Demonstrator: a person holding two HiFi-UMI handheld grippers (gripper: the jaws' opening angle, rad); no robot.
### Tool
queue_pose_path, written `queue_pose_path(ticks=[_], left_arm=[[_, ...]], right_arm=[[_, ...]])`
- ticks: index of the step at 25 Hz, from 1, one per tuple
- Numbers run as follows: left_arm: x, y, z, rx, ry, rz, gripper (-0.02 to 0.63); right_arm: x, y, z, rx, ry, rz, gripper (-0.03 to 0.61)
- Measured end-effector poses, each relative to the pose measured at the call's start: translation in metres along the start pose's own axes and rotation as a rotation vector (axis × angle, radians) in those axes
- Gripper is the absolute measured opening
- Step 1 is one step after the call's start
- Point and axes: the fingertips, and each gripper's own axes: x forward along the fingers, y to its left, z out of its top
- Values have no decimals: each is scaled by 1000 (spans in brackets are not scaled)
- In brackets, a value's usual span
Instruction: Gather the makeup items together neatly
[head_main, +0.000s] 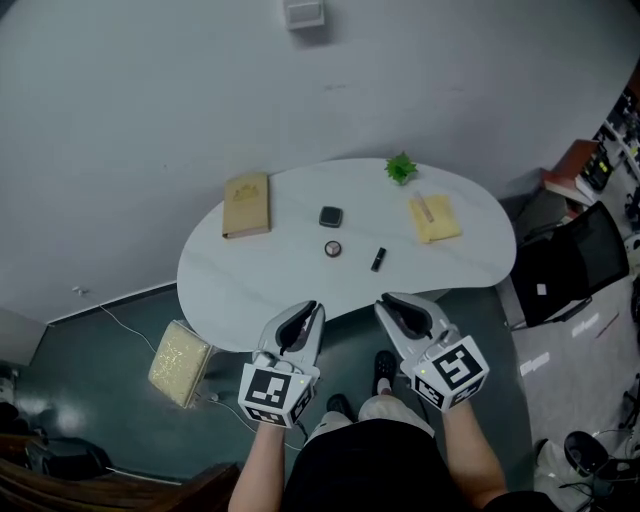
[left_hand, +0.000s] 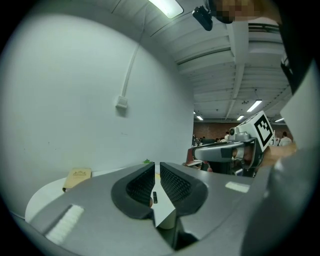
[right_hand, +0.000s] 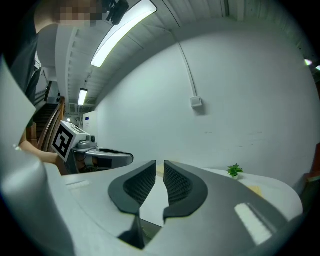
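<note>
On the white kidney-shaped table (head_main: 230, 285) lie a black square compact (head_main: 331, 216), a round brownish compact (head_main: 333, 248) and a black lipstick tube (head_main: 378, 259), spaced apart near the middle. My left gripper (head_main: 312, 308) hovers at the table's near edge, its jaws a narrow slit apart with nothing between them. In the left gripper view (left_hand: 157, 167) the lipstick tube (left_hand: 155, 197) shows far off through the slit. My right gripper (head_main: 385, 300) hangs beside it at the same edge, its jaws (right_hand: 160, 165) likewise slightly parted and empty.
A tan book (head_main: 247, 204) lies at the table's left, a yellow cloth (head_main: 435, 217) with a stick on it at the right, and a small green plant (head_main: 401, 167) at the far edge. A yellowish box (head_main: 181, 362) sits on the floor left; a black chair (head_main: 570, 265) stands right.
</note>
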Motion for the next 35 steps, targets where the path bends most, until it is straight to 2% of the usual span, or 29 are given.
queue_pose_path(ticks=[9, 18, 27, 35], left_arm=[[56, -4, 8, 31, 27, 20, 100], [97, -6, 5, 28, 55, 100, 156], [125, -9, -10, 0, 85, 177, 177], [135, -3, -34, -18, 140, 202, 208]], right_arm=[[20, -53, 7, -10, 13, 70, 97], [34, -99, 5, -14, 38, 155, 138], [43, -132, -9, -10, 76, 213, 147], [53, -142, -29, 4, 125, 232, 150]])
